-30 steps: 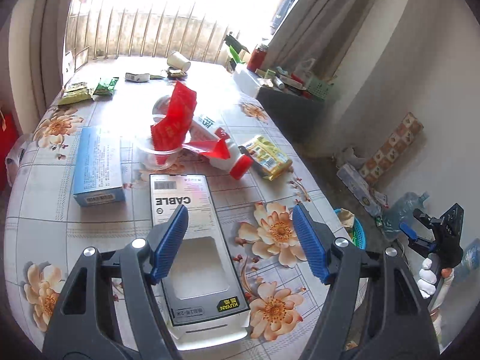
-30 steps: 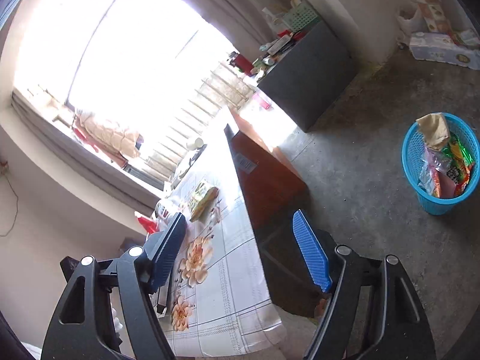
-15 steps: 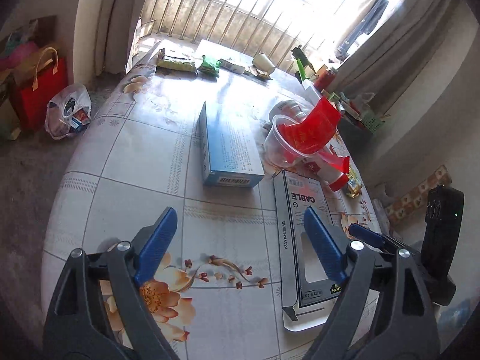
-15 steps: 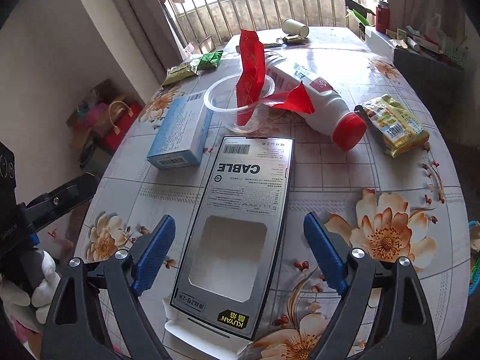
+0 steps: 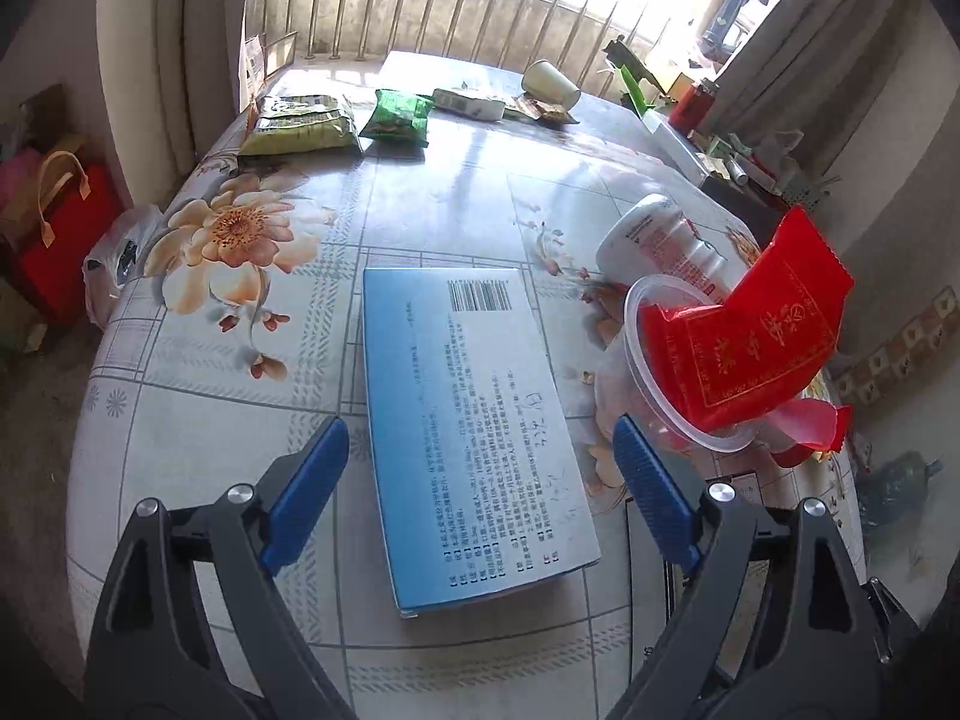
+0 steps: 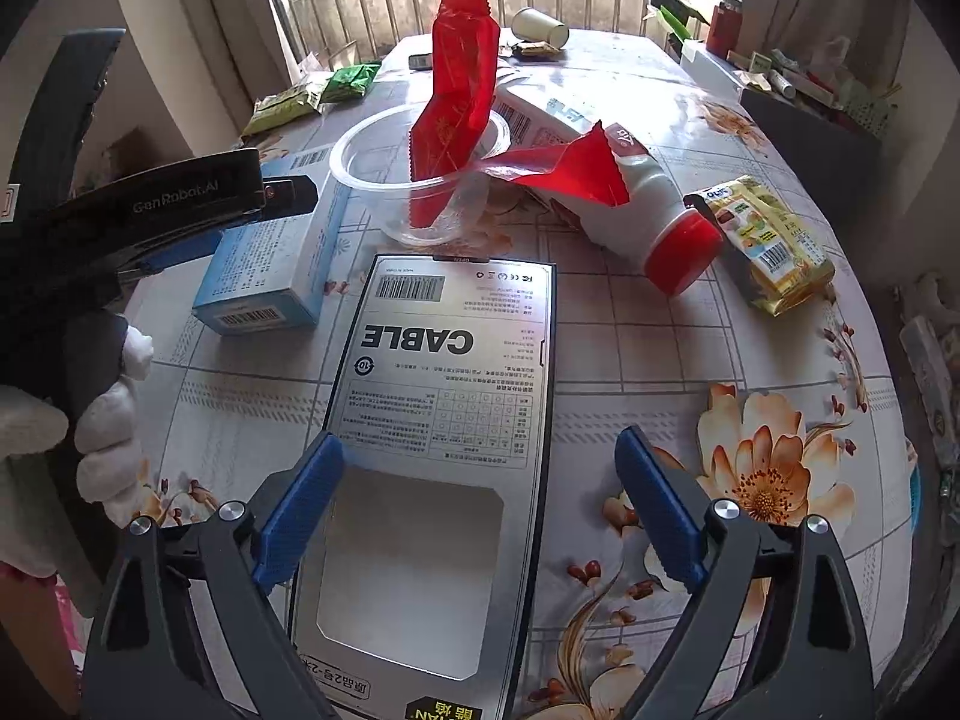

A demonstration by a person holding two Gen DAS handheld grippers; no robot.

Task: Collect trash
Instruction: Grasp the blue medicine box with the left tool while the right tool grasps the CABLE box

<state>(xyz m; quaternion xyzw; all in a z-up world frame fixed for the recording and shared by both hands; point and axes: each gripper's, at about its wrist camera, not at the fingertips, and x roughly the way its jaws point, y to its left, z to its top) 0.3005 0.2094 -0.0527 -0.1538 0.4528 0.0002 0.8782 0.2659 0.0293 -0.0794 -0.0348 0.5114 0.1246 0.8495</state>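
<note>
My left gripper is open and empty, its jaws straddling the near end of a blue box lying flat on the floral table. My right gripper is open and empty over the grey "CABLE" package. A clear plastic cup holds a red wrapper; it also shows in the left wrist view. A white bottle with a red cap lies on its side beside a yellow snack packet.
Green packets, a small white box and a tipped paper cup lie at the table's far end. A red bag stands on the floor at left. The left gripper's body shows in the right wrist view.
The left gripper swung from the cable package over to the blue box and closed in on it. The right gripper came from facing the floor and basket to hover low over the cable package.
</note>
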